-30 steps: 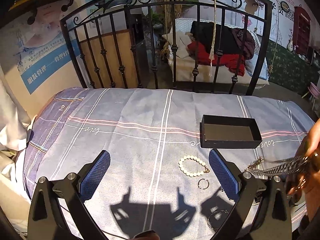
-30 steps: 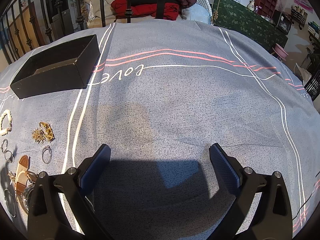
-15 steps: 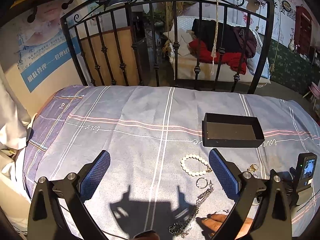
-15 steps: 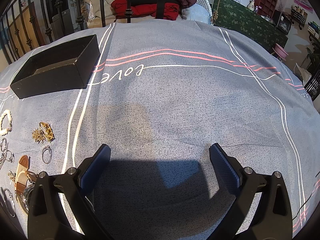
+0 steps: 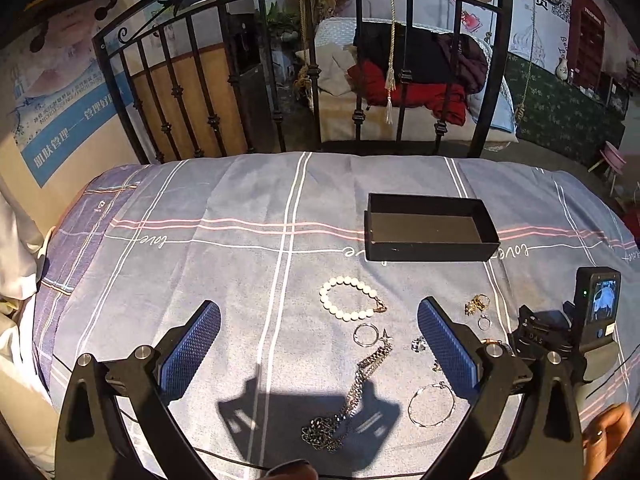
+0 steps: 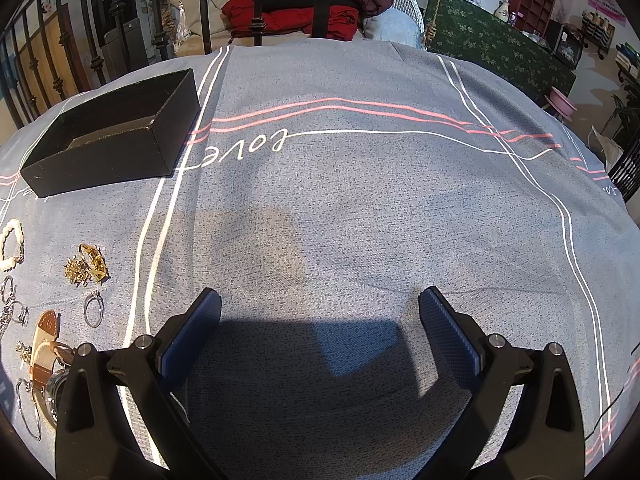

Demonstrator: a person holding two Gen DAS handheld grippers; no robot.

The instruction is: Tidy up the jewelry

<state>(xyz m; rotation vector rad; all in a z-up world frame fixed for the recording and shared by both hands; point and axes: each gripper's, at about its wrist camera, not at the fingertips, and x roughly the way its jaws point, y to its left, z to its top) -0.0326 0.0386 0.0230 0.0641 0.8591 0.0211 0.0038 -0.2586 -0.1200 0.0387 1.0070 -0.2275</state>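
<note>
An open black box [image 5: 430,232] stands empty on the grey-blue bedsheet; it also shows in the right wrist view [image 6: 116,132]. In front of it lie a white pearl bracelet [image 5: 350,298], a silver ring [image 5: 366,335], a dark chain necklace [image 5: 352,396], a thin silver bangle [image 5: 432,405], gold pieces [image 5: 476,304] and a small ring [image 5: 484,323]. My left gripper [image 5: 318,344] is open and empty above the jewelry. My right gripper [image 6: 320,336] is open and empty over bare sheet, with gold pieces [image 6: 88,266] and a brown-strap watch [image 6: 44,344] to its left.
A black iron headboard [image 5: 304,68] rises behind the bed. The right gripper's body with its camera screen [image 5: 596,308] rests on the sheet at the right. A bare hand [image 5: 608,432] shows at the lower right edge. The sheet drops off at left and right.
The hand that held the chain necklace has laid it on the sheet and withdrawn to the lower right. Both grippers stay open; the right view is unchanged.
</note>
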